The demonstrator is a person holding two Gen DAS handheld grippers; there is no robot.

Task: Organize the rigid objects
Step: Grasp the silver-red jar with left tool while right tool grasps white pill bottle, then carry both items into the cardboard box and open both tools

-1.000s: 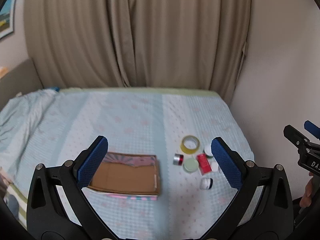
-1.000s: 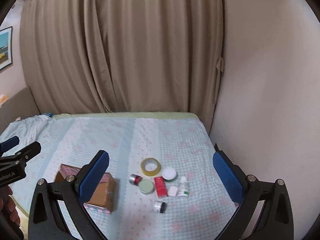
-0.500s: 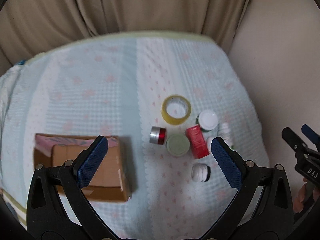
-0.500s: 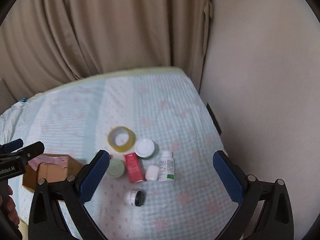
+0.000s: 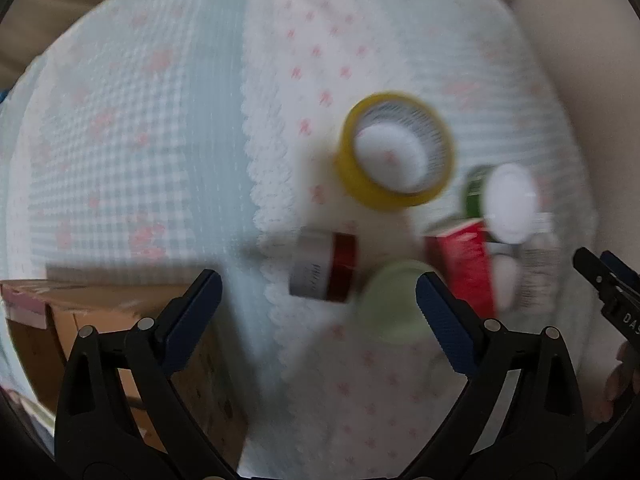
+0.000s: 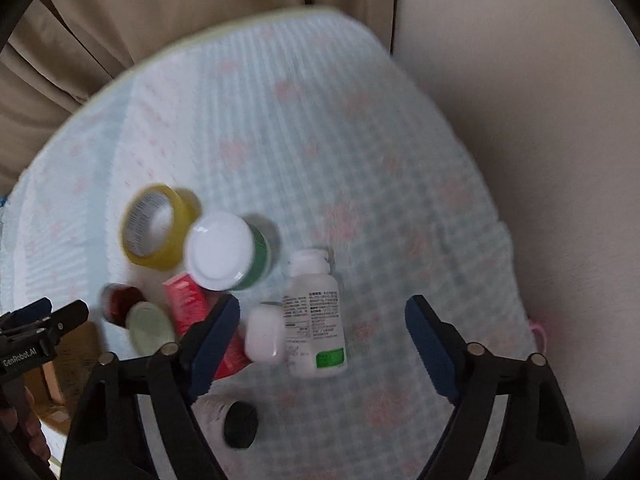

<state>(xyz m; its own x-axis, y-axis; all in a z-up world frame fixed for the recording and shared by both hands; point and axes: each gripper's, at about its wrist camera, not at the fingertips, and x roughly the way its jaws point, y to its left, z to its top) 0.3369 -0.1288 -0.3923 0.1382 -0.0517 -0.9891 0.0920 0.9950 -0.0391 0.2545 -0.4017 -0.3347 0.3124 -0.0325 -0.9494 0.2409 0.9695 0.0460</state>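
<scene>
A cluster of small items lies on the bed: a yellow tape roll (image 5: 396, 152) (image 6: 158, 226), a silver and red jar (image 5: 324, 266), a pale green lid (image 5: 394, 306) (image 6: 150, 328), a red box (image 5: 466, 268) (image 6: 188, 306), a white-lidded green jar (image 6: 224, 252), a white bottle (image 6: 314, 314), a small white case (image 6: 264, 334) and a black-capped jar (image 6: 238, 424). My left gripper (image 5: 318, 316) is open above the silver jar and green lid. My right gripper (image 6: 322, 340) is open over the white bottle and case.
An open cardboard box (image 5: 100, 320) sits on the bed to the left of the items; its corner shows in the right wrist view (image 6: 60, 368). A beige wall (image 6: 540, 120) borders the bed on the right, and curtains (image 6: 160, 12) hang behind it.
Both grippers have dropped and tilted down toward the cluster of items, which now looks much larger. Both stay open and empty.
</scene>
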